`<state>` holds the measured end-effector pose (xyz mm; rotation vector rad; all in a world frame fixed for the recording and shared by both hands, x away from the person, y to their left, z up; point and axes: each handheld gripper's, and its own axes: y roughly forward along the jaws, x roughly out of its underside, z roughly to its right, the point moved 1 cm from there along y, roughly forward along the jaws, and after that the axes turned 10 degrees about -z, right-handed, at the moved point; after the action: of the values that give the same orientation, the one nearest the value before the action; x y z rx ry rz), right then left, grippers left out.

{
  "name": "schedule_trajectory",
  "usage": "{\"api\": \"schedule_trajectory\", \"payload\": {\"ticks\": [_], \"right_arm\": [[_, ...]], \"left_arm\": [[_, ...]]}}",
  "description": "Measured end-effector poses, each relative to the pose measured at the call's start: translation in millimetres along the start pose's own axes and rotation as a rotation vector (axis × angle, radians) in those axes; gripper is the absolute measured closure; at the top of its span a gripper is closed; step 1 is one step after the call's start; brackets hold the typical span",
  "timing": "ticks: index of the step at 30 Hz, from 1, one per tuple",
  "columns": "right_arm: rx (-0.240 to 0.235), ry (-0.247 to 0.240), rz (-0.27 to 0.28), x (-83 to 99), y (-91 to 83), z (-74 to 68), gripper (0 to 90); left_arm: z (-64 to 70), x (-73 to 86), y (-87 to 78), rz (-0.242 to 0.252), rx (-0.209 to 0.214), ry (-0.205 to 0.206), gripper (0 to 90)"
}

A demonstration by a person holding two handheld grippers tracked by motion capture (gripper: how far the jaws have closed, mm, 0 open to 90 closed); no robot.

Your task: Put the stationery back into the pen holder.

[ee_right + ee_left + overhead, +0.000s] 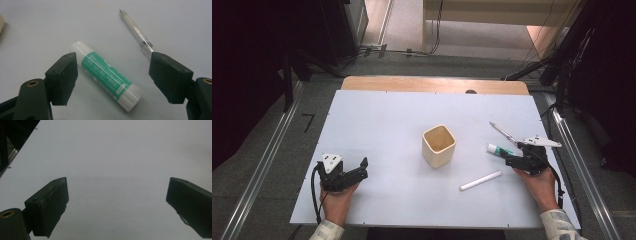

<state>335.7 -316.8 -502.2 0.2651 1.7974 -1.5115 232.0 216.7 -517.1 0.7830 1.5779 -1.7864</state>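
1. The right gripper (113,80) hangs over a green-and-white glue stick (107,75) at the right side of the bench (377,125), its jaws spread wide with one on either side of the stick and not touching it.
2. In the right gripper view the glue stick's long axis runs slantwise across the gap between the jaws, so it looks as though the gripper would have to turn a little to close square across the barrel.
3. A clear pen (136,32) lies just beyond the glue stick, its near end passing under one jaw; closing could catch it too.
4. A white marker (480,180) lies on the bench nearer the person, between the right gripper and the cup.
5. The cream square cup (439,145) stands upright mid-bench, left of the glue stick, and looks empty.
6. The left gripper (354,175) rests at the near left, jaws apart over bare bench, well away; the right hand (539,182) is plainly the nearer one.
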Motion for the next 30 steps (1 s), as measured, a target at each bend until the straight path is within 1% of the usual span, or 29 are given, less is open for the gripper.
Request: {"api": "schedule_trajectory", "payload": {"ticks": [16,30], "right_arm": [[-0.011,-0.028,-0.052,-0.1,14.2,-3.7,22.5],[-0.023,-0.047,-0.089,0.1,22.8,-4.5,26.0]], "left_arm": [[0.5,0.0,0.6,-0.004,-0.003,0.002,5.2],[1.0,0.0,1.0,-0.004,0.001,0.003,5.3]]}}
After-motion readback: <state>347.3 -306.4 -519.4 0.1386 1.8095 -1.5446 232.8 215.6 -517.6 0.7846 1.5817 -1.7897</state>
